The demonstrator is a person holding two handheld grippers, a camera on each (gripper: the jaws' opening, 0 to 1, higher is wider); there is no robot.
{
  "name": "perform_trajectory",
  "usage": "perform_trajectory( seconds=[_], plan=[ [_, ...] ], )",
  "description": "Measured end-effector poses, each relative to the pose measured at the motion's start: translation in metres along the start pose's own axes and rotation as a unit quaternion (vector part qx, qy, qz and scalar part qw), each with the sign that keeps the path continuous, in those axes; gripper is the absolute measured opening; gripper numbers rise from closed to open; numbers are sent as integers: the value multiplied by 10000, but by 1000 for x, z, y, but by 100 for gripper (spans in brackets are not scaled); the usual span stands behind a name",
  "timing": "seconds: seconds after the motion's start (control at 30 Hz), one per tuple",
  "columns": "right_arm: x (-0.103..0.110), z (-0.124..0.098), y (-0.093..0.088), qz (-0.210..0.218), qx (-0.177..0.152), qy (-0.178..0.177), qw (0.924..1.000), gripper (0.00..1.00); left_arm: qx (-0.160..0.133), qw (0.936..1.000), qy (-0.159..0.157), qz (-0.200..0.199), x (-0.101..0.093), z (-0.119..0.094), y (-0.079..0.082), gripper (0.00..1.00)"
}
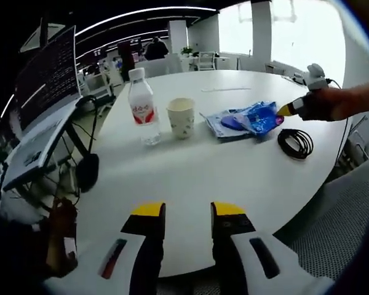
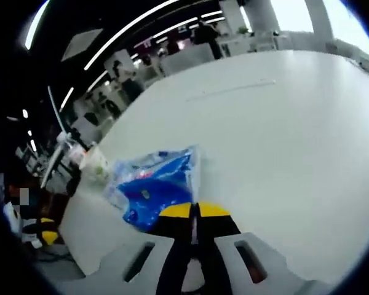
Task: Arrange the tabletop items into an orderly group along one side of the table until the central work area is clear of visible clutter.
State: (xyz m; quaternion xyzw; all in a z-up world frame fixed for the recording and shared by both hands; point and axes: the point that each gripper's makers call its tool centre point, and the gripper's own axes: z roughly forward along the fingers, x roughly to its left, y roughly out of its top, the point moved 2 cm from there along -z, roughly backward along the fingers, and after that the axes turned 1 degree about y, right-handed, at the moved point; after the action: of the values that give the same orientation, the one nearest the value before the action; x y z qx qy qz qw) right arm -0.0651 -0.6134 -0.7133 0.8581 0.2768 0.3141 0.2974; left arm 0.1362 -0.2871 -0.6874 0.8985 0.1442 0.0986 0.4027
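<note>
On the round white table (image 1: 190,166) stand a clear water bottle (image 1: 142,109) with a red label and a paper cup (image 1: 181,117), side by side. To their right lies a crumpled blue plastic bag (image 1: 246,119), and past it a black cable coil (image 1: 295,143). My left gripper (image 1: 189,212) hovers open over the table's near edge, with nothing between its yellow tips. My right gripper (image 1: 289,110), held by a hand, meets the bag's right end. In the right gripper view its jaws (image 2: 194,211) are closed together at the edge of the blue bag (image 2: 154,184). The cup (image 2: 95,165) and bottle (image 2: 71,147) stand beyond.
A thin white strip (image 1: 226,90) lies far out on the table. A monitor (image 1: 46,80) and a stand with cables sit off the left edge. A grey mesh chair (image 1: 338,227) is at the lower right. Desks and people fill the office behind.
</note>
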Motion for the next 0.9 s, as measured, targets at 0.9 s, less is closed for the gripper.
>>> perform_trajectory(
  seconds=[0.9],
  plan=[
    [-109,-43,49,519,-597,-878,9930,0,121,9999,11,23,-1,2,-4,27]
  ],
)
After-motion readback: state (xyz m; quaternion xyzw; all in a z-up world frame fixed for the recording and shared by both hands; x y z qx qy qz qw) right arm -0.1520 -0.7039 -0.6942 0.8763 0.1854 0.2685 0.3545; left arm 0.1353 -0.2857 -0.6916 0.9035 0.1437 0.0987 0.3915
